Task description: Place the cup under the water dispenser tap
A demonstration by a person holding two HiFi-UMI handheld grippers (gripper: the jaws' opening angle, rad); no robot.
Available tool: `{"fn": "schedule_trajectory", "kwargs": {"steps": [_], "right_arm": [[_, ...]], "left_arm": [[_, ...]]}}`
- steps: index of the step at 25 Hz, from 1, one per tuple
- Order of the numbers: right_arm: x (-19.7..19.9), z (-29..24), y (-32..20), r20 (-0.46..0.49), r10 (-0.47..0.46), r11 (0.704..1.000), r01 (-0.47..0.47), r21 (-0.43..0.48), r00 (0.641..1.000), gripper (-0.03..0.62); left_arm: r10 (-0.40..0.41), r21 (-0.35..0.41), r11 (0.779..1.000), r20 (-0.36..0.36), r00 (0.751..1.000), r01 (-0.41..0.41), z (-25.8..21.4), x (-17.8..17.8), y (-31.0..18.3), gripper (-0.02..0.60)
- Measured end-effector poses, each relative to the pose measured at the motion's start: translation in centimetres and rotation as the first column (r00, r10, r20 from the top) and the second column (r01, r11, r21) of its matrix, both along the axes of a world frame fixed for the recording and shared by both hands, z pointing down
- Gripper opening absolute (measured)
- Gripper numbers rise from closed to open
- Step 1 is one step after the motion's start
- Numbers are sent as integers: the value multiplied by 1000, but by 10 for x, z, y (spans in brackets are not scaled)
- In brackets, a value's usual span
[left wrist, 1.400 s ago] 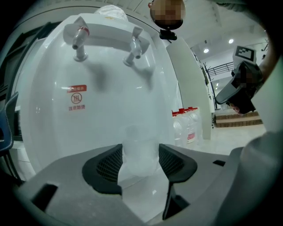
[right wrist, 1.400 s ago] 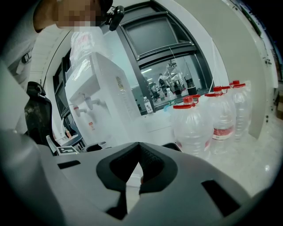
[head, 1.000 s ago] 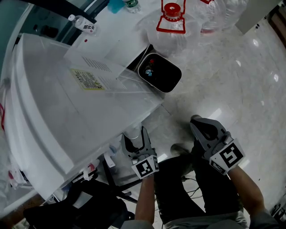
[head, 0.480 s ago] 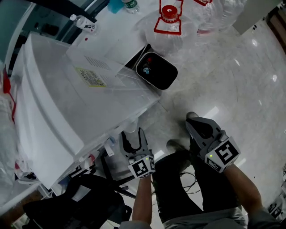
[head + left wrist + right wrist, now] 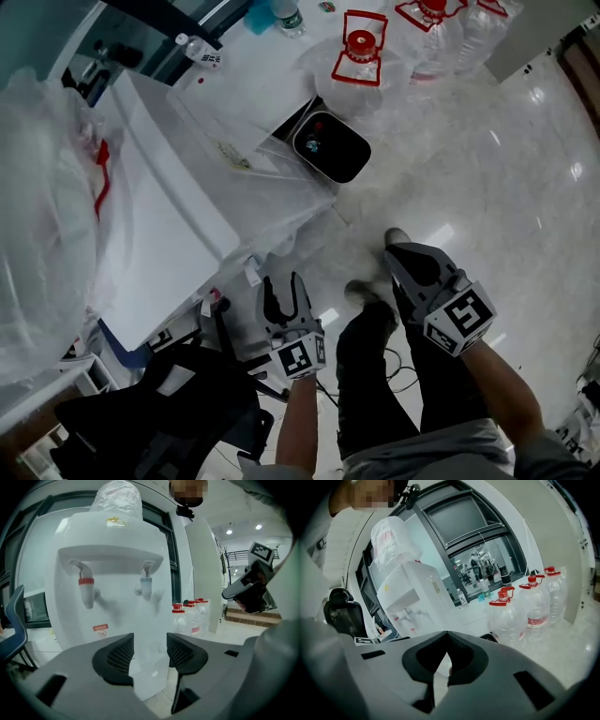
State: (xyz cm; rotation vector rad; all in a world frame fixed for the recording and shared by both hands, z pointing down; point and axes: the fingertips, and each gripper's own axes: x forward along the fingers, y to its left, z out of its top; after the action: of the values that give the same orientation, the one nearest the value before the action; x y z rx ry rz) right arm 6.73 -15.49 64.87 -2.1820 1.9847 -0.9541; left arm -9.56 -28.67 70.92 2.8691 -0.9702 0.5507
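The water dispenser (image 5: 178,216) had swung in our head view over the last second. A moment earlier its flat top filled the left of the frame. Now we saw it more from the side, and the bagged bottle (image 5: 42,178) on top of it had come into view. We read that as our head and both hands having come up together, since the two grippers kept almost the same places in the frame.

The right gripper (image 5: 446,637) had risen with its jaws clenched together on nothing. It sat off to the right of the left one and took no part in the carry.

The left gripper (image 5: 150,651) mattered more. Its jaws were closing, narrower than they had stood a second before. The clear cup (image 5: 150,679) was between them with the pads against its sides, so we judged it grasped and lifted rather than merely straddled. Its lower part showed below the jaws, clear of the floor.

Ahead of that gripper and above its jaws were the red tap (image 5: 86,590), off to the left, and the blue tap (image 5: 146,584), nearly straight ahead. The cup sat below and short of both. The lift had only begun the job: the cup had still to be carried forward and set under a tap.
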Motion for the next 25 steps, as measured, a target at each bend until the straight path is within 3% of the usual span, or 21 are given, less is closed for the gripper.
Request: {"fn": "schedule_trajectory", "kwargs": {"steps": [7, 17, 21, 25], "right_arm": [[-6, -38, 5, -16, -27, 1000, 27, -5, 1000, 9], [-11, -105, -6, -13, -47, 998, 47, 36, 999, 9], [-19, -137, -9, -5, -54, 997, 54, 50, 999, 9], [-31, -169, -11, -12, -77, 995, 78, 62, 997, 9]], "left_arm": [[3, -17, 1000, -14, 1000, -3, -46, 5, 9, 179], [34, -47, 998, -46, 998, -36, -136, 14, 18, 47], [29, -10, 999, -58, 998, -30, -176, 6, 20, 17], [27, -39, 999, -27, 999, -28, -214, -1, 28, 11]]}}
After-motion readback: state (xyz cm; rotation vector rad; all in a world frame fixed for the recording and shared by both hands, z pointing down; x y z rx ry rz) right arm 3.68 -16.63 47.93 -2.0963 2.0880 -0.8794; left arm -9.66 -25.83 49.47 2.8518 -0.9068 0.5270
